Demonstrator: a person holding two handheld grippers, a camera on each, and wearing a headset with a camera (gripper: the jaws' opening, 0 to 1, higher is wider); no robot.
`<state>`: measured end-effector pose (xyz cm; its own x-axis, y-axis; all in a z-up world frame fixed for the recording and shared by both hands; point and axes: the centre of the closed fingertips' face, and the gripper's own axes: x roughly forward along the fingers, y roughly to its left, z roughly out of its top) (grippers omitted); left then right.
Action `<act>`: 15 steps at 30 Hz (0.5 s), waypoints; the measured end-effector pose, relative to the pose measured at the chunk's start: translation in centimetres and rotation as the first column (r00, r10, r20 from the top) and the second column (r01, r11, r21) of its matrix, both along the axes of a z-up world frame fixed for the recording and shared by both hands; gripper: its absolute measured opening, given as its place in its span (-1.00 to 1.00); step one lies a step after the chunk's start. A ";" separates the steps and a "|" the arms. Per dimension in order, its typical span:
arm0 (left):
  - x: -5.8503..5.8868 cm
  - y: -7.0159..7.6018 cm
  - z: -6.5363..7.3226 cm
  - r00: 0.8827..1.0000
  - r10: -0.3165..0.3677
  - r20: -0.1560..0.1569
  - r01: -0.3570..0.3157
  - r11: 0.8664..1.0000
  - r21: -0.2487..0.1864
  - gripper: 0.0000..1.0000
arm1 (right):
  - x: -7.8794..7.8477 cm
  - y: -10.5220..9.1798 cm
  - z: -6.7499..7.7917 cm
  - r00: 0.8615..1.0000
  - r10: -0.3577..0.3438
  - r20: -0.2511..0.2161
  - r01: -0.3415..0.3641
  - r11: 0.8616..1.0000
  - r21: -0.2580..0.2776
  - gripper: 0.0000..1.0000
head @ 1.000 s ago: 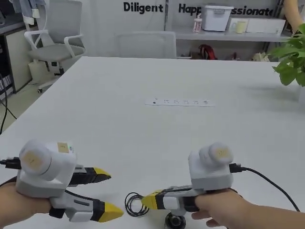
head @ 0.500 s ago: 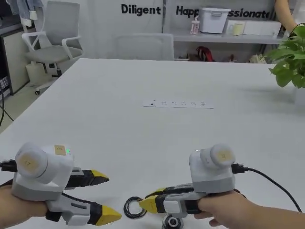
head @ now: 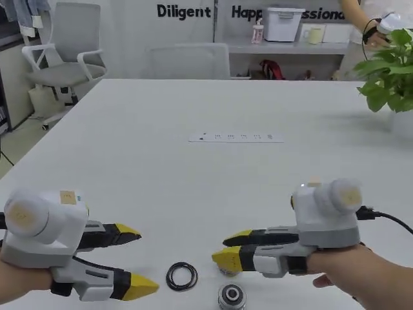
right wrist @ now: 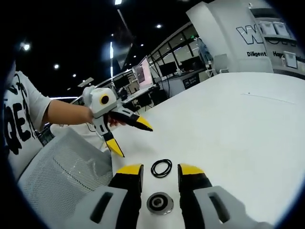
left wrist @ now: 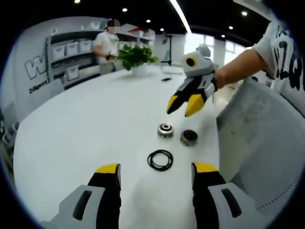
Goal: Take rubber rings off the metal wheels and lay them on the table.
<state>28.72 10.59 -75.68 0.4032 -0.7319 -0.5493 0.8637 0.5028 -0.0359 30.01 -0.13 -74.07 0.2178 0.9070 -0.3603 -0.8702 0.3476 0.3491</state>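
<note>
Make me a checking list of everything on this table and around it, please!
Surface: white table, with a socket strip near the middle.
Job's things: black rubber rings lie loose on the table; a metal wheel and a second wheel sit close by. I cannot tell if rings remain on them.
Clutter: nothing seen.
Grippers: left gripper open, empty; right gripper open, empty, over the wheels.
Cables: black cable trails from the right gripper.
Surroundings: office chair, shelf box, leafy plant, a person at the back.
</note>
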 end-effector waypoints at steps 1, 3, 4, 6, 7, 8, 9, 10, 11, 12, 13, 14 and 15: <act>-0.1 -0.1 0.1 1.000 -0.001 0.001 0.001 1.000 0.000 0.22 | 0.0 -0.4 0.1 1.000 0.000 0.014 0.000 1.000 -0.006 -0.44; -0.2 -0.1 0.2 1.000 -0.003 0.003 0.003 1.000 0.002 0.23 | 0.0 -1.1 0.2 0.999 0.002 0.044 -0.002 1.000 -0.016 -0.37; -0.3 -0.1 0.3 1.000 -0.005 0.005 0.005 1.000 0.003 0.23 | -0.1 -1.5 0.4 0.998 0.007 0.067 -0.005 1.000 -0.021 -0.34; -0.4 -0.1 0.6 1.000 -0.005 0.008 0.005 1.000 -0.001 0.24 | -0.2 -2.2 0.7 0.996 0.004 0.090 -0.002 1.000 -0.023 -0.27; -0.5 -0.2 0.7 1.000 -0.004 0.008 0.004 1.000 -0.005 0.25 | -0.3 -2.6 0.8 0.995 0.006 0.104 -0.003 1.000 -0.029 -0.25; -0.5 -0.2 0.8 1.000 -0.004 0.008 0.004 1.000 -0.006 0.26 | -0.3 -2.9 0.9 0.993 0.007 0.116 -0.003 1.000 -0.031 -0.21; -0.6 -0.2 0.9 1.000 -0.005 0.009 0.005 1.000 -0.007 0.26 | -0.3 -3.2 0.9 0.992 0.008 0.125 -0.004 0.999 -0.036 -0.17; -0.7 -0.3 1.0 1.000 -0.006 0.013 0.006 1.000 -0.007 0.26 | -0.4 -3.6 1.0 0.990 0.010 0.141 -0.004 0.999 -0.046 -0.14; -0.7 -0.3 1.1 1.000 -0.006 0.014 0.007 1.000 -0.008 0.27 | -0.4 -3.9 1.0 0.988 0.012 0.154 -0.004 0.999 -0.053 -0.11; -0.8 -0.3 1.2 1.000 -0.007 0.015 0.007 1.000 -0.009 0.27 | -0.4 -4.1 1.1 0.987 0.012 0.160 -0.003 0.998 -0.056 -0.07; -0.8 -0.3 1.3 1.000 -0.008 0.017 0.008 1.000 -0.010 0.28 | -0.5 -4.4 1.1 0.987 0.012 0.162 -0.002 0.998 -0.057 -0.04; -0.9 -0.4 1.5 1.000 -0.008 0.021 0.008 1.000 -0.013 0.29 | -0.5 -4.9 1.2 0.985 0.008 0.169 0.002 0.998 -0.061 -0.02; -0.9 -0.4 1.6 1.000 -0.007 0.022 0.007 1.000 -0.015 0.29 | -0.5 -5.4 1.2 0.984 0.006 0.179 0.006 0.998 -0.066 0.02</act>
